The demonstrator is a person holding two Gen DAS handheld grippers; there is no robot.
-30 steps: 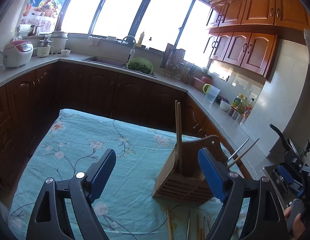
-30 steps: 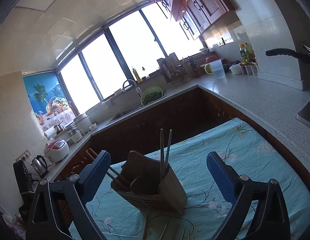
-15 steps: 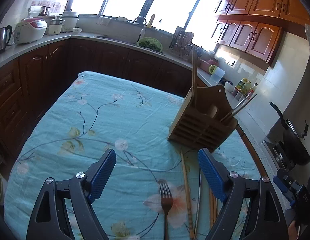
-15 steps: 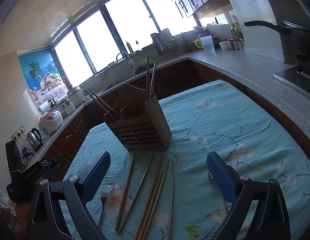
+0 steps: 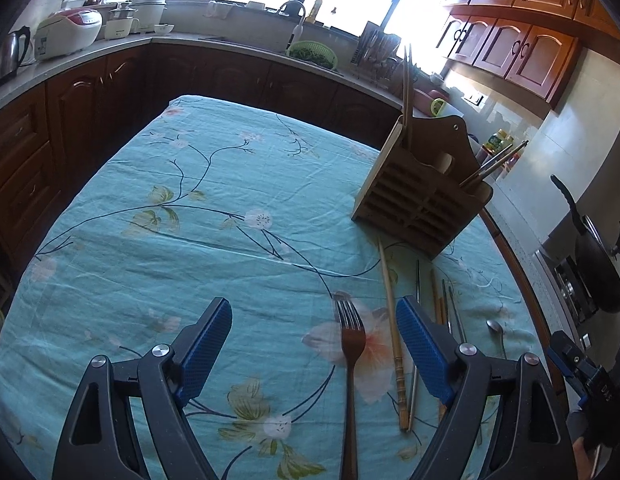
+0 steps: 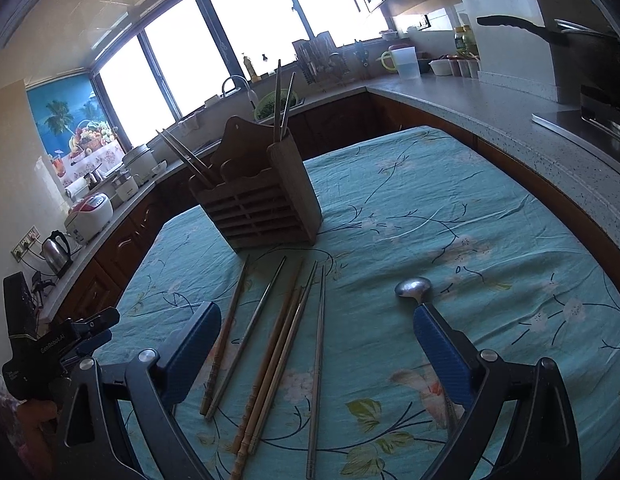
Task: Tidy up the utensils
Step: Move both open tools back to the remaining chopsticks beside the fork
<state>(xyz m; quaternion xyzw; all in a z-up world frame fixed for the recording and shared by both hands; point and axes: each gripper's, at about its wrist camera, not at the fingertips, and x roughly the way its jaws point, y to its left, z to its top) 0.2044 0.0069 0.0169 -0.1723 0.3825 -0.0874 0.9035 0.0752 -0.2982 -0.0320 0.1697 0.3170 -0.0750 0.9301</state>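
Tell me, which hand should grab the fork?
Probably the left. The fork lies between the open left gripper's fingers, while the right gripper hovers over the loose chopsticks.

Daylight pours through the windows [image 6: 246, 40], which are blown out to white in both views. The cabinets [image 5: 90, 100] beneath sit in deep shadow, while the tablecloth [image 5: 214, 216] is evenly lit and sharp. Fisheye distortion bends the counter [image 6: 550, 132], and corners darken into black vignette.
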